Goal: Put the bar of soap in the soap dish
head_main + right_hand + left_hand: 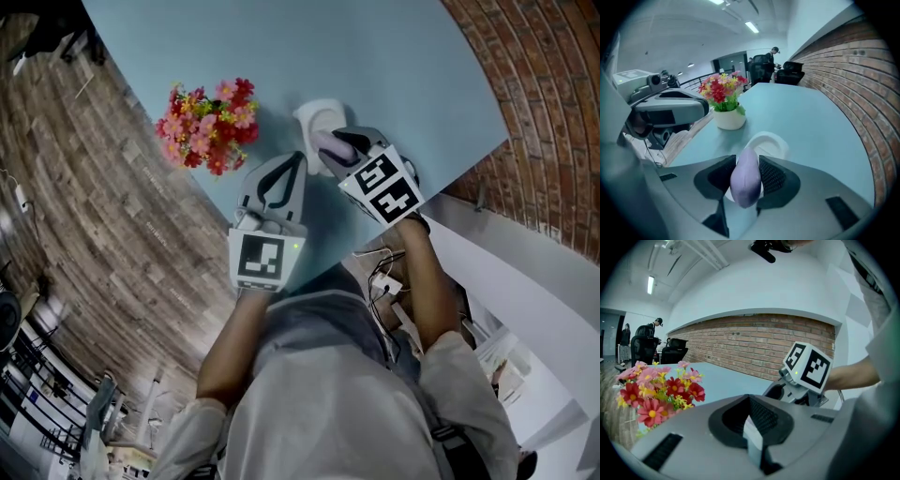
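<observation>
Brick walls curve round a pale blue table (394,56). Near its front edge, the right gripper (746,171) squeezes the purple bar of soap (744,185) just above the white soap dish (774,143). The left gripper (752,425) is pinched closed on nothing, near the pot of flowers (208,127).

The soap bar (746,180) looks smooth and matt, the soap dish (777,141) glossy, the brick wall (853,75) rough.

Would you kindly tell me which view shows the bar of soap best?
The right gripper view: the soap sits large, clamped in the right claw. The head view shows only a sliver; the left gripper view, none.
</observation>
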A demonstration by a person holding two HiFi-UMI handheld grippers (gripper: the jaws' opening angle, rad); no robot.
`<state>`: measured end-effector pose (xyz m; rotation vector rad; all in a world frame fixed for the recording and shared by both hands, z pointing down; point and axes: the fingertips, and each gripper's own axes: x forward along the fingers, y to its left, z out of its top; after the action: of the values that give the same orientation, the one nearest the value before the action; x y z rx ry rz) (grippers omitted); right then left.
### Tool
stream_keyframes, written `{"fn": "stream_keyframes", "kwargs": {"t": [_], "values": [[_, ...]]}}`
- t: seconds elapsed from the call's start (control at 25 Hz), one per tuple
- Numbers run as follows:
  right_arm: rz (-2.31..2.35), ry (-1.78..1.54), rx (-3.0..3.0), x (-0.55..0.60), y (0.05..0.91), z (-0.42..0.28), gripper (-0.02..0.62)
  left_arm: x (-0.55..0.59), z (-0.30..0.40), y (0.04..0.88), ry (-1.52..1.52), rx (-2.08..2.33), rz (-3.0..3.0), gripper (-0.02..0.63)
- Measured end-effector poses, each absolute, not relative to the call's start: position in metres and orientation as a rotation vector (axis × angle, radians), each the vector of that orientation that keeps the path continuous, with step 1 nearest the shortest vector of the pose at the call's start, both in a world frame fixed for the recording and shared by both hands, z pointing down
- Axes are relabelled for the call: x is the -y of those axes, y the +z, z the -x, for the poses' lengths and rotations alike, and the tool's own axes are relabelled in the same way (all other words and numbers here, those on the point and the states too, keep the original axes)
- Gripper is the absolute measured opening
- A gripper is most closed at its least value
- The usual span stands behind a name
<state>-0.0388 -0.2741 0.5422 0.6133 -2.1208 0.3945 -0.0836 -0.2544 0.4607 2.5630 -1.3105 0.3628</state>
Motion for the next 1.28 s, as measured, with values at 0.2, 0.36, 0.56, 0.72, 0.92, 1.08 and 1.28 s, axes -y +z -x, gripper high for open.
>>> {"fn": "stream_keyframes", "kwargs": {"t": [0.2, 0.36, 0.56, 0.72, 0.92, 1.08, 1.28], "values": [[-0.372, 0.277, 2.024, 0.271, 0.548, 0.038, 0.16, 0.253, 0.084, 0.463, 0.362, 1.307, -2.558, 0.003], [-0.19, 0.179, 1.944, 0.268, 0.551, 0.038, 0.16, 0.253, 0.086, 0.462, 0.356, 1.304, -2.558, 0.003], [0.009, 0.092, 1.838, 0.261, 0.555, 0.036, 0.16, 0.253, 0.085, 0.463, 0.354, 1.3, -2.562, 0.003], [0.116, 0.074, 1.782, 0.26, 0.556, 0.039, 0.16, 0.254, 0.085, 0.464, 0.349, 1.298, -2.558, 0.003], [0.23, 0.039, 1.697, 0.261, 0.56, 0.046, 0.16, 0.256, 0.086, 0.466, 0.349, 1.294, -2.554, 0.003], [0.259, 0.041, 1.709, 0.259, 0.56, 0.054, 0.161, 0.256, 0.086, 0.466, 0.347, 1.292, -2.551, 0.003], [0.253, 0.029, 1.726, 0.263, 0.559, 0.055, 0.163, 0.257, 0.087, 0.466, 0.345, 1.293, -2.548, 0.003]]}}
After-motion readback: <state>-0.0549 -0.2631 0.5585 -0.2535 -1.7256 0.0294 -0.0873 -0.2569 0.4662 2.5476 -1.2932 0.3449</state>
